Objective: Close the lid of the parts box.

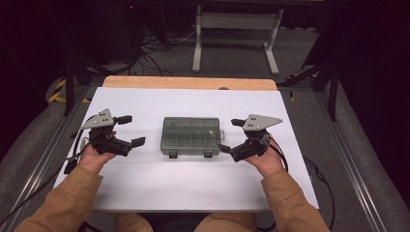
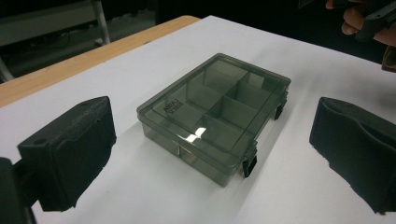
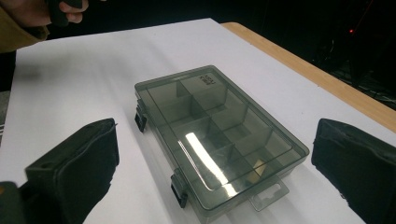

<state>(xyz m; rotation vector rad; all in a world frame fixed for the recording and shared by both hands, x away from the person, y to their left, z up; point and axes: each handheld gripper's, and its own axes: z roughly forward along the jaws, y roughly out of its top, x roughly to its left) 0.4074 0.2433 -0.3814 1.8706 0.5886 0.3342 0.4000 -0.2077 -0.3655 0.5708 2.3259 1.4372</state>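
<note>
Organizer box (image 1: 191, 137), lid label unreadable.

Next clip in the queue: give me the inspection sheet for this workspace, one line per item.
Surface: white sheet over a wooden tabletop.
Job's things: smoky clear compartment box, lid shut, two latches on the person's side.
Clutter: nothing seen.
Grippers: left gripper open, left of the box; right gripper open, right of it; neither touches it.
Cables: black cable trails from the left gripper; more on the floor.
Surroundings: dark room, grey table frame behind.
</note>
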